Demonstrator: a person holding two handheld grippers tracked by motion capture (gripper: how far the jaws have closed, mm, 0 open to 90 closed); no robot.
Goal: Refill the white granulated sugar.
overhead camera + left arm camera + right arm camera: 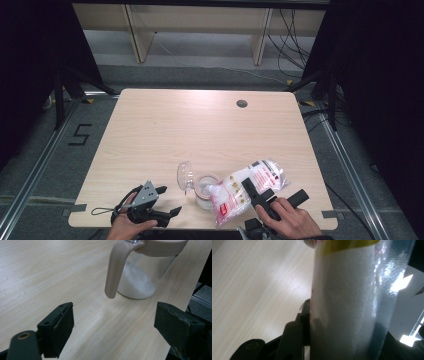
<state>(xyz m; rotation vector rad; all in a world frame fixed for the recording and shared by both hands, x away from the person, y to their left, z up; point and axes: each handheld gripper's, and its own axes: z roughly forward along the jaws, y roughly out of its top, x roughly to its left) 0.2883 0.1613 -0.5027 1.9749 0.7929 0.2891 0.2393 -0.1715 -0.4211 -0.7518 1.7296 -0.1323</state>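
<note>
A glass jar [204, 195] with a beige rim stands near the table's front edge, its hinged lid [185, 176] flipped open to the left. White granules lie in the jar [140, 277], and a beige clasp [115, 272] hangs down its side. A clear plastic bag [266, 172] of white granules with red print lies tilted, one corner over the jar's mouth. My right gripper [252, 190] is shut on the bag [347, 290], which stands between its jaws [342, 322]. My left gripper [169, 200] rests left of the jar, open [117, 325], holding nothing.
The light wooden table [190, 130] has a round cable hole [242, 103] at the back right. A "5" [80, 134] is taped on the floor to the left. Wooden furniture and cables stand behind, dark curtains at both sides.
</note>
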